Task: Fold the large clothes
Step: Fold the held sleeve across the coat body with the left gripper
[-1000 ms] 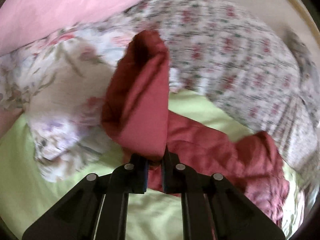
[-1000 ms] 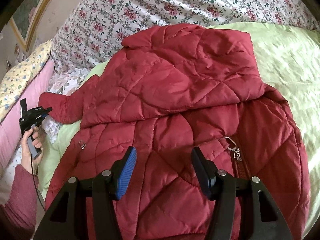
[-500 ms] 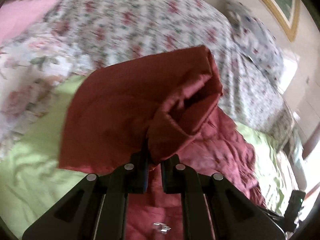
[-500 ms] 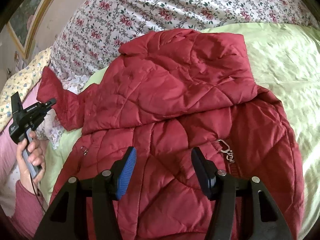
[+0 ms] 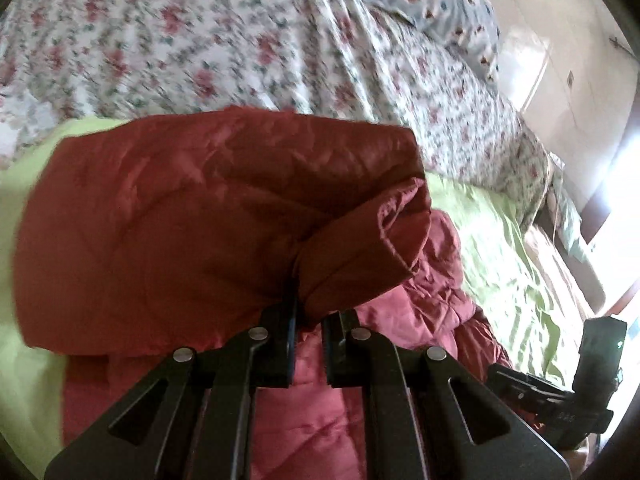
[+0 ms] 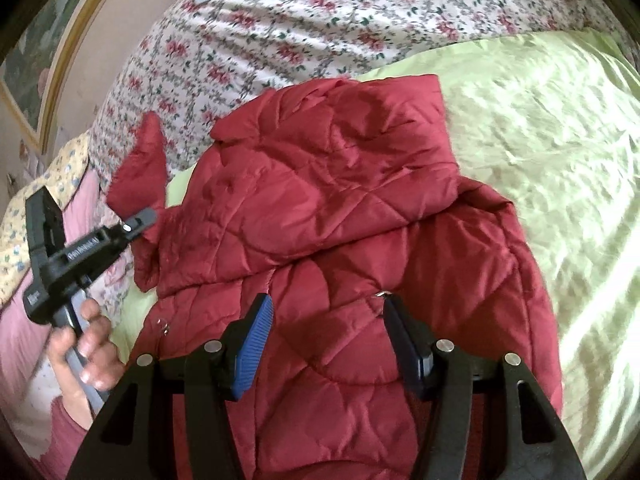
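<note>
Two views are on record. Left wrist view: the left gripper (image 5: 307,320) is clamped tight on the cuff end of the jacket sleeve (image 5: 208,224), which is lifted clear of the green bedsheet (image 5: 508,264) and fills the middle of the frame. The body of the red quilted jacket (image 5: 436,292) lies beneath and to the right. A floral duvet (image 5: 248,40) runs behind. The right gripper's black body shows at the lower right edge.

Right wrist view: the right gripper (image 6: 328,336) stands about half open above the jacket (image 6: 344,216), its blue-padded fingers (image 6: 256,344) gripping nothing. The jacket lies spread on the green bedsheet (image 6: 540,128), hood toward the floral duvet (image 6: 304,16). At left, a hand (image 6: 86,356) holds the left gripper (image 6: 148,216), pinching the raised sleeve (image 6: 144,168). A framed picture (image 6: 36,60) hangs on the wall.
</note>
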Demonstrator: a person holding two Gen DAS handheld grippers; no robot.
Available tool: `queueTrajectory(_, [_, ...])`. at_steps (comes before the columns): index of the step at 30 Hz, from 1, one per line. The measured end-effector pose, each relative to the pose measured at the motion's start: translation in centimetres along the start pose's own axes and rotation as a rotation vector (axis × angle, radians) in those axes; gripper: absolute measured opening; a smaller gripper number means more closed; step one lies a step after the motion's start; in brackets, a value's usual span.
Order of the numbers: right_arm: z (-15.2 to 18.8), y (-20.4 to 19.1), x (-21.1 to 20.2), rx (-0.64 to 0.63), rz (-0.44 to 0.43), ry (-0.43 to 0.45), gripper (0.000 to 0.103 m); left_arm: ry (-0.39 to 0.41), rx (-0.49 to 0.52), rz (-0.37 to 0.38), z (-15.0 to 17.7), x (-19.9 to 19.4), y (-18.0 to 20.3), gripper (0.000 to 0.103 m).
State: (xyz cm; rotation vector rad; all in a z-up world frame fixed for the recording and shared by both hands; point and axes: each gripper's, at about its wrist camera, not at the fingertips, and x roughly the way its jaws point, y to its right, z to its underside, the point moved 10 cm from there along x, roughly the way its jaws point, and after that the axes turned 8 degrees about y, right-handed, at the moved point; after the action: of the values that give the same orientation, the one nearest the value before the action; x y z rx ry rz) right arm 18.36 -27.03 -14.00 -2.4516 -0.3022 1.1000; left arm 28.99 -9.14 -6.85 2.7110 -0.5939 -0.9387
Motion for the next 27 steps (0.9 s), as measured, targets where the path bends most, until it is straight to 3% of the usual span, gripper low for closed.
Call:
queueTrajectory(10, [-3.3, 1.7, 0.4, 0.078, -0.032, 0.038, 0.060, -0.085, 0.051, 0.032, 4.3, 3.4, 4.2, 0.008])
queueTrajectory(23, [-7.4, -0.2, 6.1, 0.235, -0.209, -0.001, 0.060, -0.124, 0.082, 0.055, 5.5, 4.6, 6.5, 0.008])
queueTrajectory(25, [-7.4, -0.5, 7.2, 0.247, -0.221, -0.020, 0.055, -0.126, 0.080, 0.058, 5.6, 4.7, 6.5, 0.008])
queueTrajectory(27, [-7.2, -0.9, 8.0, 0.251, -0.232, -0.039, 0.038, -0.133, 0.078, 0.054, 5.8, 4.7, 6.5, 0.008])
